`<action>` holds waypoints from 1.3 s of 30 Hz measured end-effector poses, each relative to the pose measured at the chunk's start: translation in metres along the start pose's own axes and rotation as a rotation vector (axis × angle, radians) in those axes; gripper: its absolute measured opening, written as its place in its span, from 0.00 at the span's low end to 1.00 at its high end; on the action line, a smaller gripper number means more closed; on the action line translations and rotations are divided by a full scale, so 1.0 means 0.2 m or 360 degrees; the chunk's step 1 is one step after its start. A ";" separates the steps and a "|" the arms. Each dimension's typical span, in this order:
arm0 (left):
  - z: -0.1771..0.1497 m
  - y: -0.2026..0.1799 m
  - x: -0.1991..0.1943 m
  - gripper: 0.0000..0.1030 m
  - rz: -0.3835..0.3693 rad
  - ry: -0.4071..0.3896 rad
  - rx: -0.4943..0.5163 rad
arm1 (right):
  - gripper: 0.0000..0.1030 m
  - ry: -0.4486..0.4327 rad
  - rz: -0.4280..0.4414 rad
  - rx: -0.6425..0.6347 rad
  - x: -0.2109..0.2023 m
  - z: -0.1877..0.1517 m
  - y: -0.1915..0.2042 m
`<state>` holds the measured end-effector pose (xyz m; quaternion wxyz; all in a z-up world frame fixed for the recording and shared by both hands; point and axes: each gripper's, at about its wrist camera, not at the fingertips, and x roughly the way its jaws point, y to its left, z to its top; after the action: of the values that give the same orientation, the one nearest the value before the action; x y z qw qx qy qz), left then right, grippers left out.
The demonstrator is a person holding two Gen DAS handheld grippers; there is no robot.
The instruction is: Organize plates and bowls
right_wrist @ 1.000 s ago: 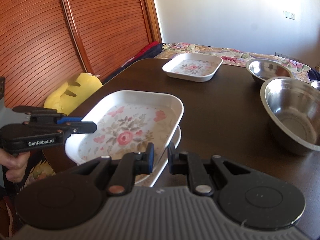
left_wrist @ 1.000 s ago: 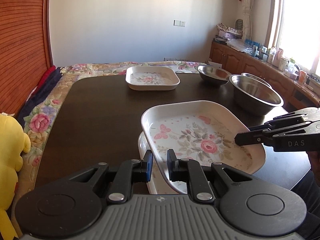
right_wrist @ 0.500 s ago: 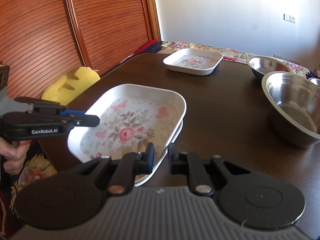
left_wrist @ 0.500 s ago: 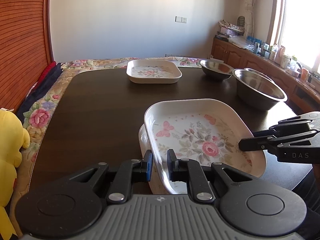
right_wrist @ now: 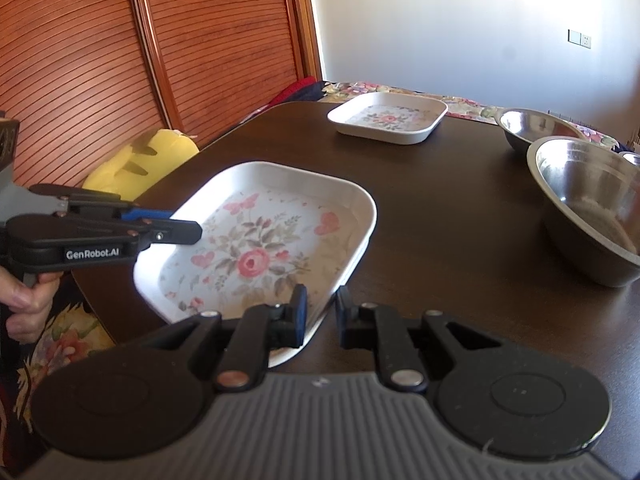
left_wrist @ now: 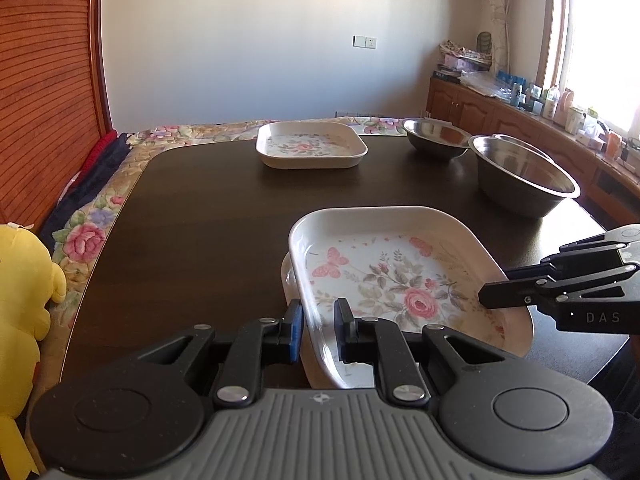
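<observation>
A white square floral plate (left_wrist: 400, 280) sits nested on a second like plate (left_wrist: 289, 280) at the near table edge; it also shows in the right wrist view (right_wrist: 260, 248). My left gripper (left_wrist: 318, 330) straddles its near rim with a small gap on each side. My right gripper (right_wrist: 320, 316) straddles the opposite rim, also with a gap. A third floral plate (left_wrist: 311, 148) lies at the far side. Three steel bowls stand at the right: a large one (left_wrist: 520, 176), a smaller one (left_wrist: 434, 136) and one mostly hidden behind the large one.
The dark wooden table (left_wrist: 200, 220) has a floral cloth hanging off its far and left edges. A yellow plush toy (left_wrist: 20, 300) sits left of the table. Wooden slatted doors (right_wrist: 120, 60) stand behind it. A cluttered sideboard (left_wrist: 540, 116) runs under the window.
The floral plate has come down level onto the plate under it. Both grippers' jaws have opened slightly off its rim. Both cameras have dropped lower and tilted.
</observation>
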<state>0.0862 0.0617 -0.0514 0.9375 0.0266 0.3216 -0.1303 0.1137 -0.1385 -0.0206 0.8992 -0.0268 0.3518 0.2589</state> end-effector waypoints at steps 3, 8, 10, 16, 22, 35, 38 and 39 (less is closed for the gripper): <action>-0.01 0.00 0.00 0.17 0.0013 -0.0010 0.0000 | 0.16 0.0000 0.0001 0.0002 0.00 0.00 -0.01; -0.03 0.02 0.02 0.19 0.0033 0.0006 -0.0011 | 0.16 -0.0014 -0.0004 -0.0002 0.00 -0.01 -0.01; -0.03 0.02 0.02 0.19 0.0029 0.0003 -0.0016 | 0.17 -0.0019 -0.0003 0.0001 0.00 -0.01 -0.01; -0.03 0.03 0.02 0.19 0.0025 -0.0005 -0.0026 | 0.16 -0.0024 0.0000 0.0008 0.00 -0.01 -0.01; -0.02 0.04 0.00 0.25 0.0025 -0.0025 -0.0042 | 0.16 -0.0049 -0.0005 0.0015 -0.02 0.01 -0.01; 0.29 0.15 0.03 0.83 0.0041 -0.0176 -0.0015 | 0.17 -0.0189 -0.0057 -0.0061 -0.09 0.30 -0.15; 0.38 0.18 0.07 0.91 0.0052 -0.0210 -0.0008 | 0.31 -0.0202 -0.0065 -0.0065 -0.07 0.40 -0.20; 0.41 0.19 0.08 0.91 0.0059 -0.0217 -0.0008 | 0.39 -0.0207 -0.0066 -0.0060 -0.06 0.43 -0.22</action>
<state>0.1573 0.0841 0.0015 0.9596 0.0212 0.2566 -0.1136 0.1800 -0.1621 0.0455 0.9246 -0.0342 0.2870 0.2479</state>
